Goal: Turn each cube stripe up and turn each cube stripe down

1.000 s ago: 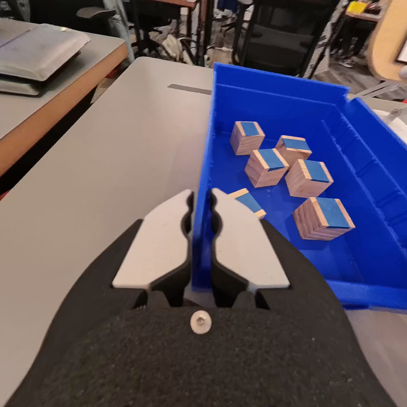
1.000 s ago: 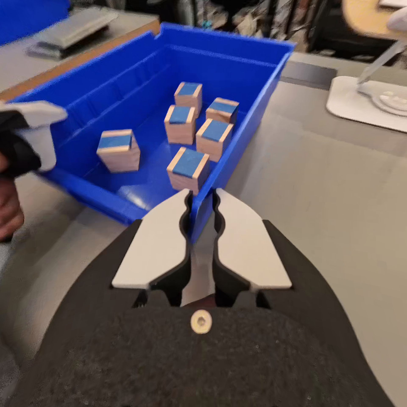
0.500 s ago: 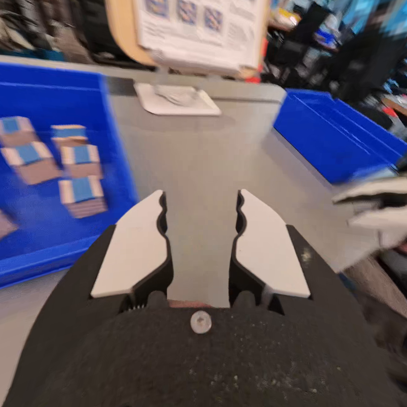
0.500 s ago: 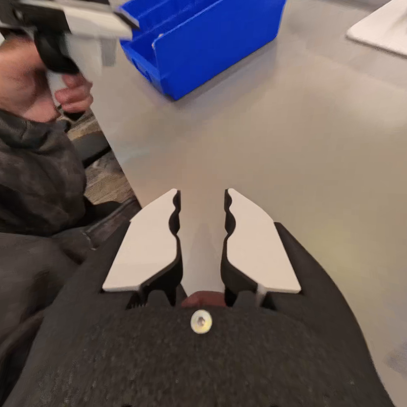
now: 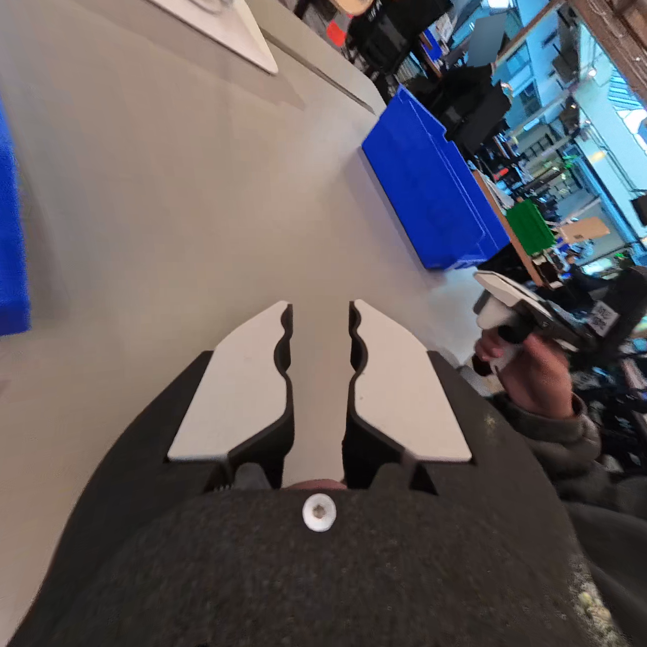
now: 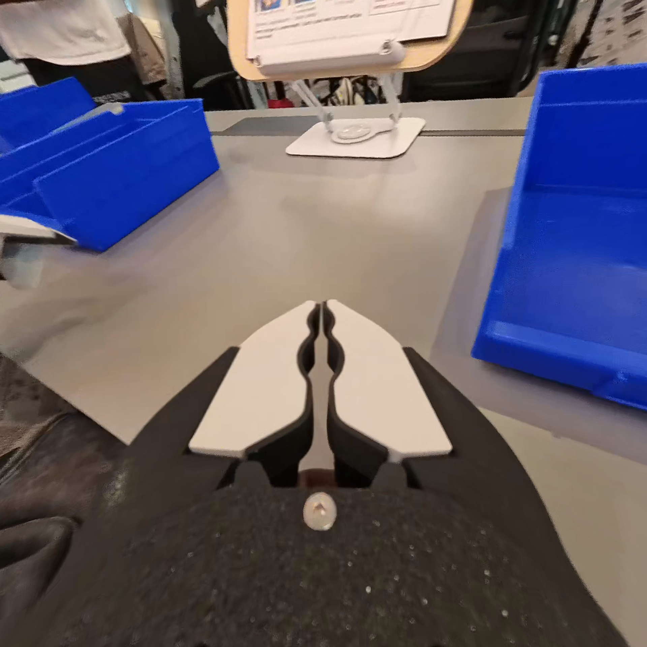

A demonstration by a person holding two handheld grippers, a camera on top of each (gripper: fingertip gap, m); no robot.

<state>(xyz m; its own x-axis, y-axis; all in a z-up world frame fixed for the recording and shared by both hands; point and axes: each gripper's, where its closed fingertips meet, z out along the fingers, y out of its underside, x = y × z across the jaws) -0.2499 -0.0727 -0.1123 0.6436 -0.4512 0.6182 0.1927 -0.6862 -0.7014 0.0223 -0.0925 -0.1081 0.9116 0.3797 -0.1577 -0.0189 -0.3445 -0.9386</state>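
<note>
No cube shows in either view now. My left gripper (image 5: 320, 306) is open with nothing between its pads, tilted over bare grey table (image 5: 175, 210). My right gripper (image 6: 322, 304) is shut with nothing between its pads, above the table's near edge. The right gripper also shows in the left wrist view (image 5: 507, 304), held in a hand at the right. A blue bin (image 6: 115, 175) stands at the left of the right wrist view, its inside hidden by its wall. A sliver of the left gripper (image 6: 28, 227) shows in front of that bin.
A second blue bin (image 6: 577, 245) stands at the right, its visible inside bare; it also shows in the left wrist view (image 5: 427, 189). A white stand base (image 6: 357, 138) with a board on it stands at the table's far side. A blue bin edge (image 5: 10, 245) shows at far left.
Both grippers let go of the cube bin's walls and pulled back from it, swinging away. The left opened wide, then narrowed. The right opened, then its pads came together on air.
</note>
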